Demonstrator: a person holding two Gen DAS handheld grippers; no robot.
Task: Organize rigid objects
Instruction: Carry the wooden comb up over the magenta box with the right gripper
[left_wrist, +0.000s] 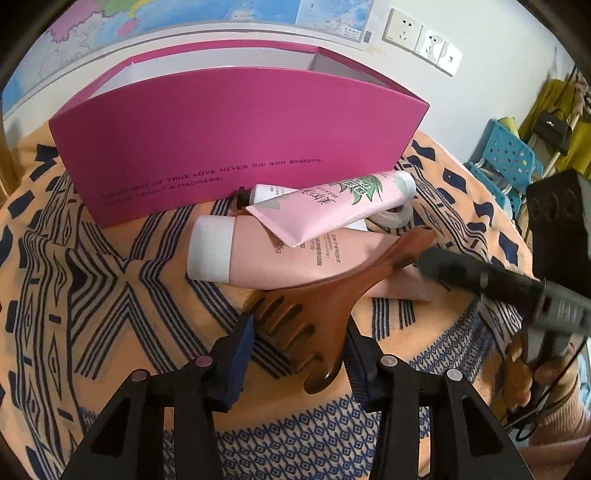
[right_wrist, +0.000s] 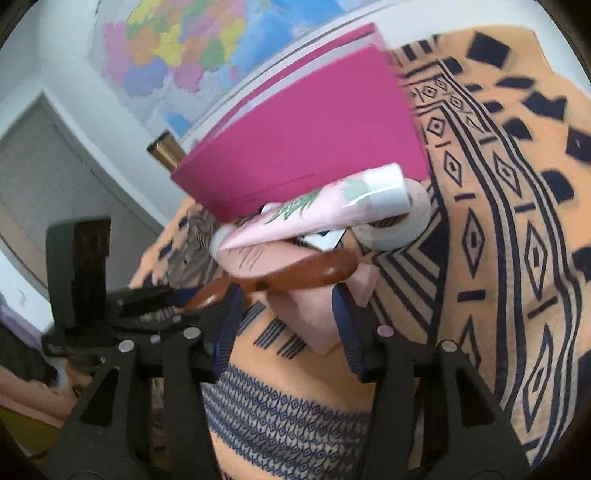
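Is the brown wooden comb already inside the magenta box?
No: in the left wrist view the brown wooden comb lies on the patterned cloth in front of the magenta box, leaning on the pink bottle.

comb (left_wrist: 310, 314) at 6 o'clock, handle lying on bottle (left_wrist: 258, 258); tube (left_wrist: 332, 206) across bottle; box (left_wrist: 236, 140) behind at 12 o'clock.

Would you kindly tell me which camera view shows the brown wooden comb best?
The left wrist view: the brown wooden comb shows whole and sharp, teeth to handle tip. The right wrist view shows only its blurred handle; the teeth are hidden.
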